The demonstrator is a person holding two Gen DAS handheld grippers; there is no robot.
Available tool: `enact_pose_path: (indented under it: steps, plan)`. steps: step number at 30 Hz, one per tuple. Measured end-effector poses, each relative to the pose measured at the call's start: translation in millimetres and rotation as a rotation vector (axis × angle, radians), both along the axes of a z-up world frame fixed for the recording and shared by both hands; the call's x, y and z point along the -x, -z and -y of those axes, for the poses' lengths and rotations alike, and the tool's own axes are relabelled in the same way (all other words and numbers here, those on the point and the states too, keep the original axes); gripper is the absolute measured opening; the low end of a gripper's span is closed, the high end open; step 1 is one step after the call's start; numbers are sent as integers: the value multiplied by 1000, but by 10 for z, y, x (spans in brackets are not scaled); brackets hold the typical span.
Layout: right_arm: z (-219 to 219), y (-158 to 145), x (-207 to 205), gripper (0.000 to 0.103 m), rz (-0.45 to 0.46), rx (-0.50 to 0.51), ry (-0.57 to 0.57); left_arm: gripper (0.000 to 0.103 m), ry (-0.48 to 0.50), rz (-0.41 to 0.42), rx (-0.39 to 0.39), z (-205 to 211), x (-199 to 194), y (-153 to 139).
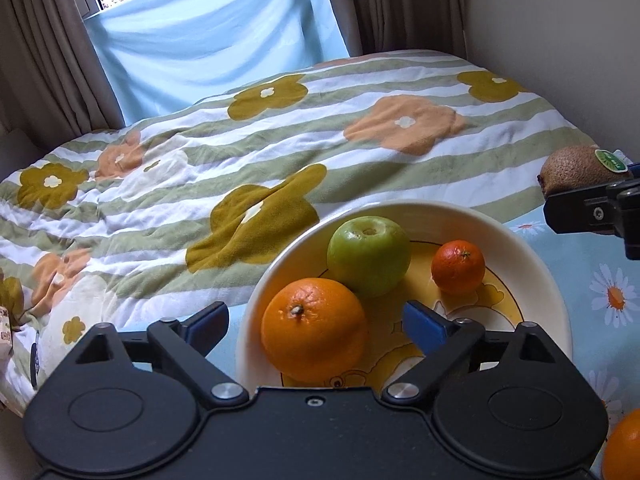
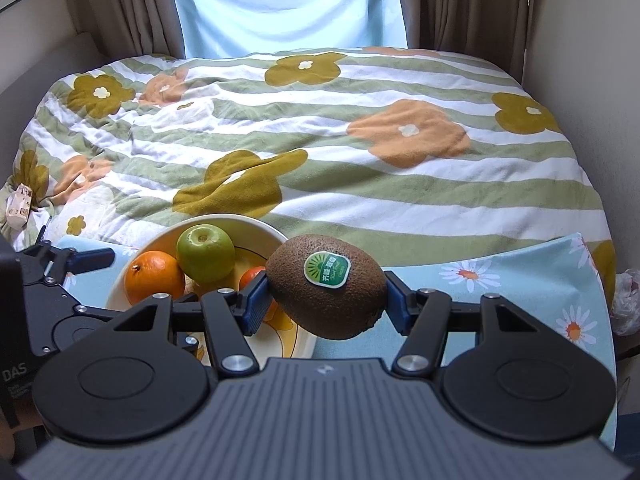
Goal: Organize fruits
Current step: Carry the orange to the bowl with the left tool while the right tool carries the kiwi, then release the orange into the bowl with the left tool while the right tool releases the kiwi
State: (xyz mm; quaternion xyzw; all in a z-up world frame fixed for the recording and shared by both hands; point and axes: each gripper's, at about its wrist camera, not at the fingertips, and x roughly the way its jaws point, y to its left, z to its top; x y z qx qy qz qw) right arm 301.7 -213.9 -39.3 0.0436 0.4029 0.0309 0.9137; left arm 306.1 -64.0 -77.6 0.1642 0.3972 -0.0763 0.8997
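A cream bowl point(image 1: 532, 276) with a yellow cartoon bottom holds a large orange point(image 1: 314, 328), a green apple point(image 1: 368, 256) and a small mandarin point(image 1: 458, 266). My left gripper point(image 1: 316, 324) is open, its blue pads on either side of the large orange, over the bowl's near rim. My right gripper point(image 2: 326, 296) is shut on a brown kiwi point(image 2: 326, 286) with a green sticker, held just right of the bowl point(image 2: 276, 236). The kiwi also shows in the left wrist view point(image 1: 572, 170) at the right edge.
The bowl stands on a light blue daisy cloth point(image 2: 500, 280). Behind lies a striped flower blanket point(image 1: 280, 140). Another orange point(image 1: 624, 448) lies at the lower right. Curtains and a wall close the far side.
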Motion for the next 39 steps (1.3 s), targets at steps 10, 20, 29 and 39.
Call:
enact_pose_path:
  steps: [10,20,29,39]
  plan:
    - [-55,-38,2,74,6,1,-33,100,-52,16,59,-266,219,-280]
    - [-349,115,-14,74,-16,15,-118,101,-126,20,111,-549,421,-414]
    - [-656,453,-36,74,-39,87,-191,101,-151,21,128,-679,490,-399]
    - [-791,634,-56,74,-31,114,-229,101,-158,8,143,-772,498,-357]
